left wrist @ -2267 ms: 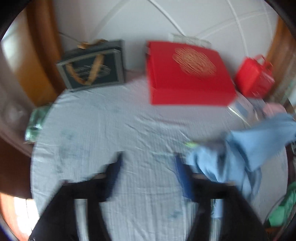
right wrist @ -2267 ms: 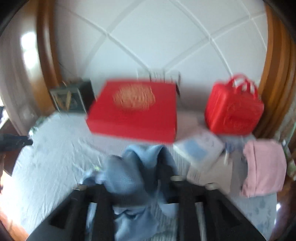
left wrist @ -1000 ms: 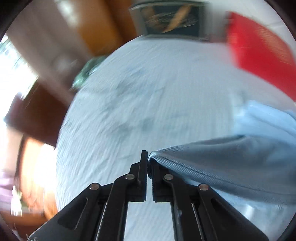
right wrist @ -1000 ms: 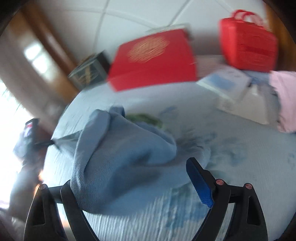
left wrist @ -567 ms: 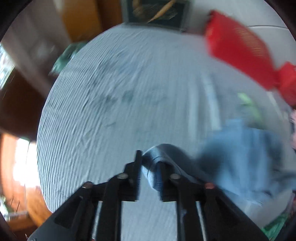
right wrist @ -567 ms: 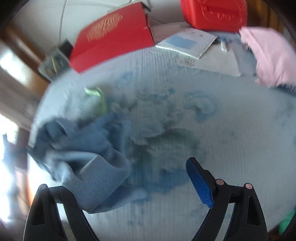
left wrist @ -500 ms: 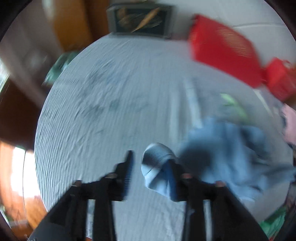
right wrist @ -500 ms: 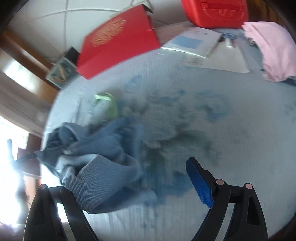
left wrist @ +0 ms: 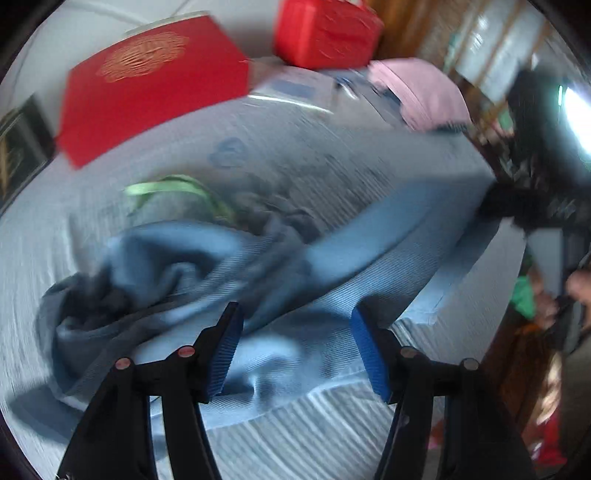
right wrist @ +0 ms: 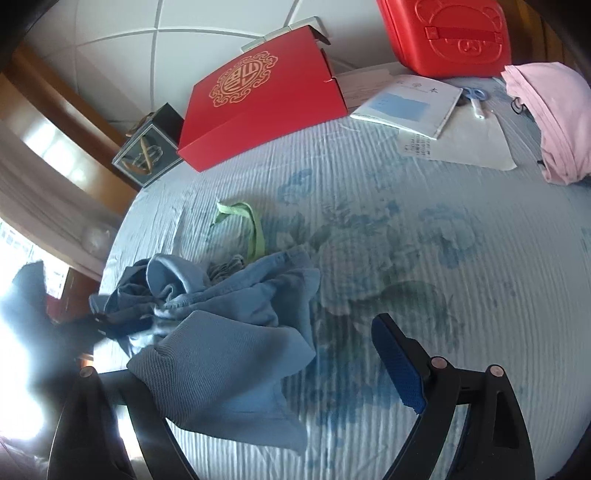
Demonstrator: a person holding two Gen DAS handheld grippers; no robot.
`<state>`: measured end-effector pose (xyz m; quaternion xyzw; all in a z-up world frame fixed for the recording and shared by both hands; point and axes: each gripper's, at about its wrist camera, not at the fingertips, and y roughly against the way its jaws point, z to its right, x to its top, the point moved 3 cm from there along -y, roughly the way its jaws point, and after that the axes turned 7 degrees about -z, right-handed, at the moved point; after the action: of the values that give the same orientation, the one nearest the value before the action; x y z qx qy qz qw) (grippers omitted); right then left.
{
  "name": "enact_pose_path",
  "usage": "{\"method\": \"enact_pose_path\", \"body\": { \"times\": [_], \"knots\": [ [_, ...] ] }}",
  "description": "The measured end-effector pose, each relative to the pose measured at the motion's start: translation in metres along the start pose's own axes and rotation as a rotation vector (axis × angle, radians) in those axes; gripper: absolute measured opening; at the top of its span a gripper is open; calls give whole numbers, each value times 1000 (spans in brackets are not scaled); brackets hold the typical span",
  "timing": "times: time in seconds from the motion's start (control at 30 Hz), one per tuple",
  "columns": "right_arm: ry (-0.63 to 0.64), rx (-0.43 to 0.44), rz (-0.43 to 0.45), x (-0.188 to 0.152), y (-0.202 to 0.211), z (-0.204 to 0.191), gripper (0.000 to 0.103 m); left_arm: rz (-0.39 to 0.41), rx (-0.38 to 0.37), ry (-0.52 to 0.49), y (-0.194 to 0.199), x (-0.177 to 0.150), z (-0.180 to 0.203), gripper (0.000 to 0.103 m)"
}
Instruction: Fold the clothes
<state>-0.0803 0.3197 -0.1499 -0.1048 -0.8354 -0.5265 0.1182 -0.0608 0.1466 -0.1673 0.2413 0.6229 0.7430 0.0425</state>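
Left wrist view: blurred; the left gripper (left wrist: 295, 347) fills the lower middle of the frame, its blue-padded jaws spread apart with nothing between them.
Garment: a crumpled blue garment (left wrist: 207, 273) lies in the centre on the bed sheet (left wrist: 295, 435), just beyond the pads; one part stretches toward the right edge of the frame.
Right wrist view: the right gripper (right wrist: 266, 362) sits along the bottom; its jaws stand wide, one blue pad bare at lower right, the other finger covered by a fold of cloth draped over it.
Garment there: the heap (right wrist: 221, 310) lies at lower left on the blue flowered sheet (right wrist: 443, 258).
Green strap: a loop (right wrist: 247, 225) lies just above the heap, its end touching the cloth.
Upper frame: red gift box (right wrist: 266, 96) at top centre, red case (right wrist: 447, 33) at top right, booklet (right wrist: 410, 103) between them.
Right edge: folded pink cloth (right wrist: 554, 118).
Upper left: a dark box (right wrist: 151, 151) beside the red gift box.
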Motion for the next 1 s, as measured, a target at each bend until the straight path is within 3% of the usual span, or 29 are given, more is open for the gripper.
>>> {"method": "enact_pose_path", "body": {
  "times": [0.07,0.1,0.13,0.23,0.27,0.33,0.4,0.43,0.5,0.6,0.67,0.73,0.77,0.93,1.0],
  "knots": [
    [26,-28,-14,-3,0,-6,90,-5,10,-42,-13,10,17,55],
    [37,-31,-10,-5,2,-8,90,-8,40,-24,-16,14,15,27],
    [48,-34,-6,-7,5,-10,90,-10,70,-6,-20,19,12,14],
    [82,-42,5,-14,12,-16,90,90,162,77,-2,39,-17,14],
    [93,-45,9,-16,15,-18,90,130,265,101,8,46,-30,14],
    [115,-50,17,-20,20,-22,91,210,473,149,29,61,-56,1],
    [137,-56,25,-25,25,-26,91,230,488,227,44,68,-95,1],
    [148,-59,29,-27,27,-28,90,200,444,317,51,67,-127,1],
    [169,-64,36,-31,32,-32,90,194,466,378,64,56,-164,1],
    [67,24,45,-24,33,-15,91,161,308,421,72,37,-185,1],
    [0,80,49,-20,34,-3,91,120,195,390,71,26,-177,1],
    [-3,6,-12,-12,17,-1,91,83,89,331,66,15,-158,1],
    [-4,-30,-42,-9,9,0,90,76,59,302,66,13,-145,1],
    [9,12,-94,-8,-9,5,90,15,-87,64,54,-12,-58,2],
    [7,33,-103,-9,-14,8,90,-34,-96,-13,36,-18,-32,2]
  ]
}}
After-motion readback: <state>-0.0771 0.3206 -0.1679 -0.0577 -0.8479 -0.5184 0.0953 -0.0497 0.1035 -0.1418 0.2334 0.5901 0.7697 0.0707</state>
